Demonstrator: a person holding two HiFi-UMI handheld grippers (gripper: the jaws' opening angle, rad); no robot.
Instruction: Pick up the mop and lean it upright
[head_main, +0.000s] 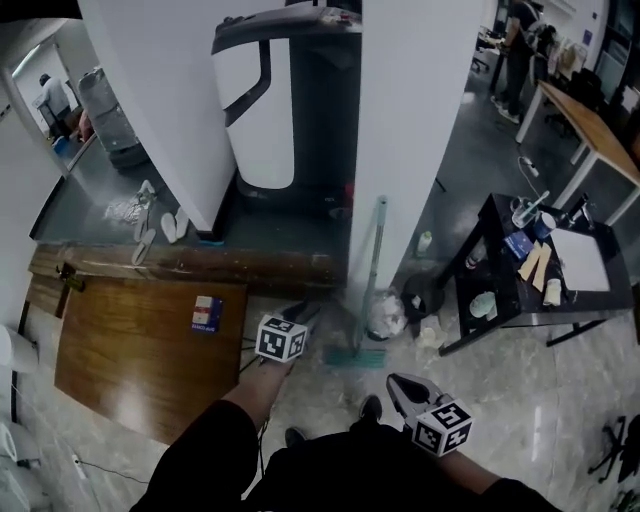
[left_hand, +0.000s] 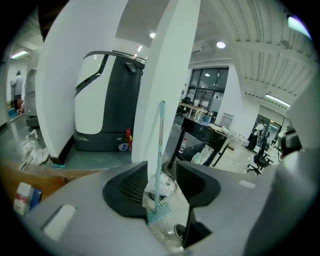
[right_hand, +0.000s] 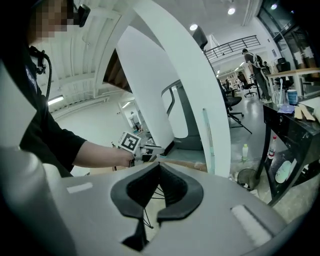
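Plainly, the mop (head_main: 374, 270) stands upright with its handle against the white pillar (head_main: 410, 150), its teal head on the floor just beside a bin (head_main: 385, 316) lined with a plastic bag. The head view alone gives this layout. It also shows the wooden board (head_main: 140, 350) lying at the left and the black worktop (head_main: 497, 285) to the right of the pillar. From there, though, the left gripper (head_main: 296, 318) and right gripper (head_main: 394, 381) appear mostly as marker cubes, and their fingers are too small and dark to read. The left gripper view settles that side. The left gripper (left_hand: 161, 169) has its fingers apart with nothing pressed between them, and the mop (left_hand: 161, 127) shows through the gap well beyond, handle and head both visible. The right gripper view shows the right gripper (right_hand: 159, 167) with its fingers together at the tips and empty. It also shows the person's forearm reaching out with the left gripper (right_hand: 142, 150). There the mop (right_hand: 206, 135) is only a pale strip against the pillar. Its head is cut off behind the gripper's grey body. Behind the pillar, the grey-and-white scrubber machine (head_main: 285, 110) is partly hidden in every view.
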